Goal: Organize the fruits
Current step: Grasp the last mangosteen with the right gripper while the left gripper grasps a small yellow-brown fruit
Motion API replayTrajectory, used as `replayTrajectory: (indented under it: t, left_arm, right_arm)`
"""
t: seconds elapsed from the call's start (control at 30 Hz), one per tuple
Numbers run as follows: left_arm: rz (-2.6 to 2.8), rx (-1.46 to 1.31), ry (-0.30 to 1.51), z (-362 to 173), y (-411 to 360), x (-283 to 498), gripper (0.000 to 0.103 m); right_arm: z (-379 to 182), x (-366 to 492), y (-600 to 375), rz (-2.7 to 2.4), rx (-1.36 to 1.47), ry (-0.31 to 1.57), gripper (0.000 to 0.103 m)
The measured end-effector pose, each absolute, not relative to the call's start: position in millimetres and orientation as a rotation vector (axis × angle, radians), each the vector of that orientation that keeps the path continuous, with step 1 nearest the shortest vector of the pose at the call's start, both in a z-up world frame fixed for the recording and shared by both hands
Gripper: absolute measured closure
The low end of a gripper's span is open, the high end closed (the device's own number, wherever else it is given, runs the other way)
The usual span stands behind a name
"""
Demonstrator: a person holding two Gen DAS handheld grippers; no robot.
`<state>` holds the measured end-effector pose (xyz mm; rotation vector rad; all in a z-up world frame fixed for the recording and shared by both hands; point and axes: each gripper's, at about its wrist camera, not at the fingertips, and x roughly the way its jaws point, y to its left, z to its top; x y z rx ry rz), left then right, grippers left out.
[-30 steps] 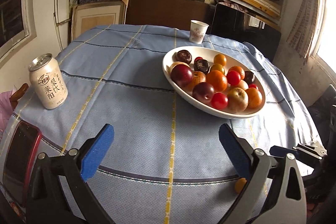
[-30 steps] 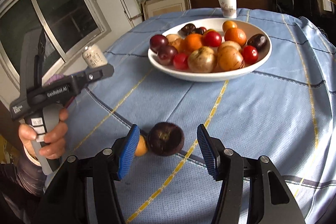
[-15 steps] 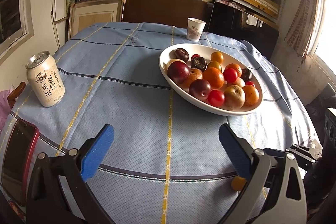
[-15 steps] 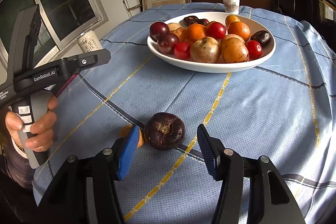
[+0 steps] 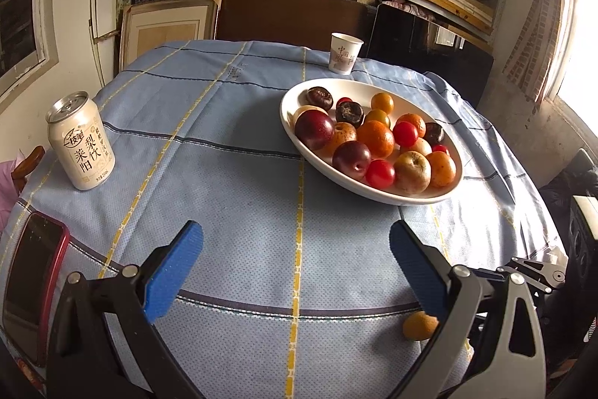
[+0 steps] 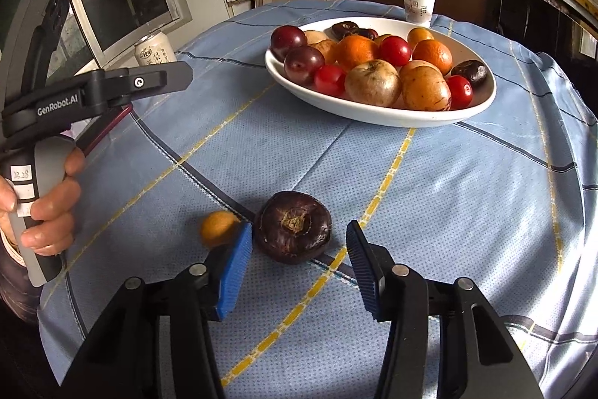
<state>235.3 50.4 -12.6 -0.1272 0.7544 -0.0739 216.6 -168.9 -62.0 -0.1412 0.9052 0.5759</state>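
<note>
Bowl (image 6: 373,116) w/ fruit mid-table, cup (image 6: 418,4) behind it, can (image 5: 80,146) far left, phone (image 5: 31,287) in front of can

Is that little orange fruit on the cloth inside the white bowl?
No, the small orange fruit lies on the tablecloth, apart from the bowl.

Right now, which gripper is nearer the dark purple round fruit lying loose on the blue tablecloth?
Right. The right gripper straddles the dark purple round fruit, jaws closing, far pad not yet touching. The left gripper hangs open over bare cloth, well aside.
</note>
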Motion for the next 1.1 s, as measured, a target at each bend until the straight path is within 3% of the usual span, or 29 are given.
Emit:
replayTrajectory:
  t: [0.33,0.63,0.7,0.73,0.87,1.0,1.1]
  left_arm:
    - [-0.072,-0.116,0.754,-13.1,48.3,234.9,0.005]
    - [-0.264,-0.052,0.824,-23.3,20.8,234.1,0.005]
    - [-0.364,0.004,0.835,-25.4,3.0,227.5,0.012]
    - [-0.390,0.032,0.836,-26.5,-4.0,224.4,0.024]
    - [-0.465,0.107,0.867,-35.9,-25.2,217.7,0.046]
    - [-0.536,0.101,0.904,-41.0,-32.4,216.3,0.050]
    - [-0.570,0.122,0.915,-44.7,-38.5,212.4,0.062]
  right_arm:
    - [-61.7,212.5,-157.2,0.552,-0.209,0.885,0.059]
    - [-43.1,229.8,-213.9,0.467,0.061,0.844,0.059]
    - [-43.5,233.0,-221.9,0.459,0.098,0.853,0.059]
    - [-43.6,233.8,-225.1,0.453,0.111,0.854,0.059]
    - [-44.1,236.3,-228.5,0.451,0.126,0.859,0.059]
    - [-45.1,235.5,-225.1,0.456,0.113,0.865,0.059]
    - [-46.6,234.8,-224.5,0.457,0.110,0.873,0.059]
